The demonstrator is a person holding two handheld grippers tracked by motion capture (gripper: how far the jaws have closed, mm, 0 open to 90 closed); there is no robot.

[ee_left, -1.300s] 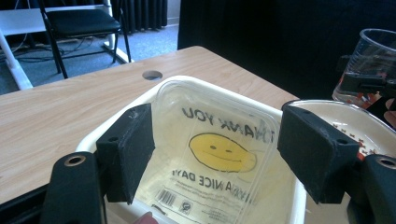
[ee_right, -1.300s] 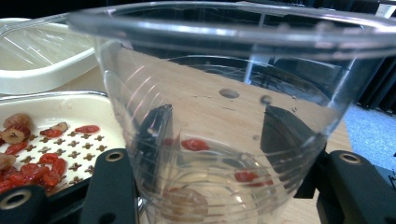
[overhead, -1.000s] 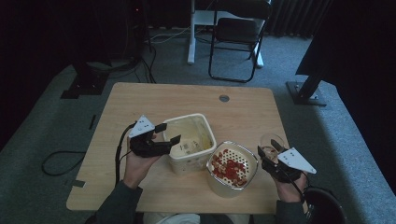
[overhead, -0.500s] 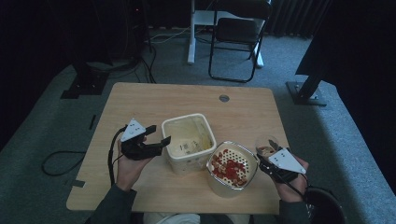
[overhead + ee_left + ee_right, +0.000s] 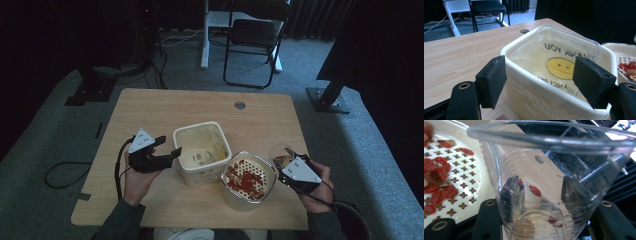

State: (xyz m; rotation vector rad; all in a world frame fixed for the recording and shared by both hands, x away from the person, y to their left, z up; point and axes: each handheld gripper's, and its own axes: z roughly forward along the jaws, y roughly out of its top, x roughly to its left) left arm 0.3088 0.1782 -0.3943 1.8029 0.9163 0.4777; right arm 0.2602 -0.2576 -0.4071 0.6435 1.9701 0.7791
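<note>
Dim room, grey carpet, folding chair point(image 5: 252, 35) behind; wooden surface point(image 5: 150, 115) in front.

Square cream tub point(image 5: 201, 153) at centre, clear lid with smiley print tilted inside. Round cream strainer bowl point(image 5: 249, 181) with red berries touching its right corner.

Clear plastic cup point(image 5: 549, 185): just right of strainer, held off the surface, a few berries and a nut at the bottom. Probably light, thin-walled, slick, easily crushed; best taken low on the ribbed wall, gently.

Right tongs point(image 5: 289, 167): just been closing, clamped on cup.

Left tongs point(image 5: 541, 85): apart, empty, at tub's near corner.
</note>
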